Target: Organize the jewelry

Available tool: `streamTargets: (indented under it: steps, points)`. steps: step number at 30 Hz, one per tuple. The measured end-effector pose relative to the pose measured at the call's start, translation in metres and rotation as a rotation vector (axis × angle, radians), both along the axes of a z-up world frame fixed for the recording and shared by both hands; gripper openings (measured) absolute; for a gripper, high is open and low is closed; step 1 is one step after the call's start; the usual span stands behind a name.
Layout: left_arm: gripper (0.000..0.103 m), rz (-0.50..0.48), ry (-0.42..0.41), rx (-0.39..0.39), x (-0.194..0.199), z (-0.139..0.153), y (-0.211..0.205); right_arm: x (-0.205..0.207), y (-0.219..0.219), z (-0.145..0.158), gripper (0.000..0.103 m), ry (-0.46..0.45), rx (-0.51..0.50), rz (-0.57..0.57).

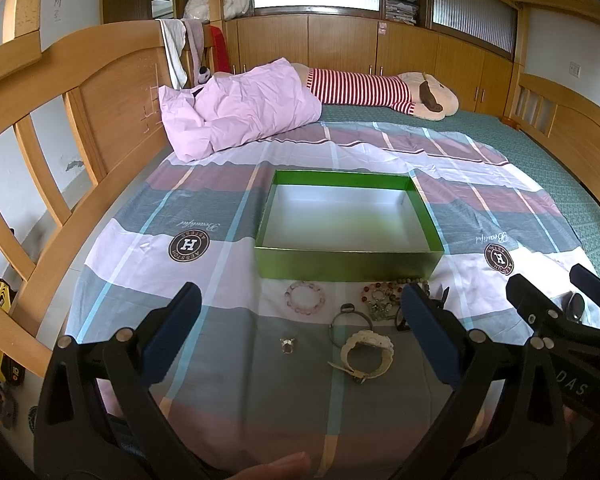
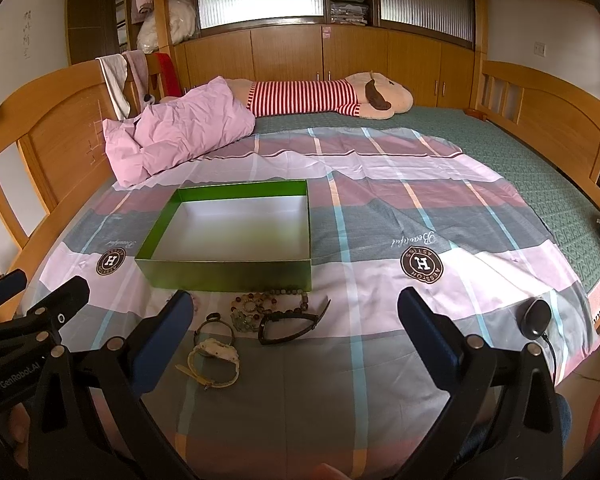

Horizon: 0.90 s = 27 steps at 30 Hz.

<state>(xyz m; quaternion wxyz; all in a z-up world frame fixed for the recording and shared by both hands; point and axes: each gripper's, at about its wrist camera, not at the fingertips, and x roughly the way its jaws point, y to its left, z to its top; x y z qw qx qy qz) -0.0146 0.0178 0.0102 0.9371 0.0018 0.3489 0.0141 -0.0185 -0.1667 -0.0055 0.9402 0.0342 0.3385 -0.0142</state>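
Note:
An empty green box (image 1: 348, 266) (image 2: 228, 272) sits on the striped bedspread. In front of it lie a pink bead bracelet (image 1: 305, 298), a small ring (image 1: 288, 345), a thin bangle (image 1: 342, 322) (image 2: 214, 326), a cream watch (image 1: 367, 354) (image 2: 216, 356), a beaded necklace pile (image 1: 382, 300) (image 2: 256, 308) and a black watch (image 2: 292, 322). My left gripper (image 1: 300, 328) is open above the jewelry, holding nothing. My right gripper (image 2: 296, 330) is open, just right of the pile; it also shows in the left wrist view (image 1: 556, 292).
A pink pillow (image 1: 236, 116) and a striped plush toy (image 1: 380, 92) lie at the far side of the bed. A black mouse-like device (image 2: 536, 318) rests at the bed's right edge. Wooden bed rails (image 1: 60, 128) run along both sides.

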Motion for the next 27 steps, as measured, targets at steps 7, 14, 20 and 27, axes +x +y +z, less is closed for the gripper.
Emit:
streamTargets:
  steps: [7, 14, 20, 27]
  points:
    - [0.099, -0.001, 0.002, 0.002, -0.0012, 0.0006, 0.0, -0.0007, -0.0016, -0.0034, 0.1, 0.006, -0.004, -0.002]
    - [0.099, -0.004, 0.005, 0.002, -0.0019, 0.0004, -0.0019, -0.0001, -0.003, -0.0048, 0.1, 0.01, -0.006, -0.005]
    - [0.099, -0.004, 0.007, 0.003, -0.0018, -0.0001, -0.0025, 0.0013, -0.003, -0.0054, 0.1, 0.014, -0.008, -0.005]
    - [0.099, -0.006, 0.013, 0.004, -0.0011, -0.0027, -0.0043, 0.0041, -0.0051, -0.0071, 0.1, 0.023, -0.007, -0.008]
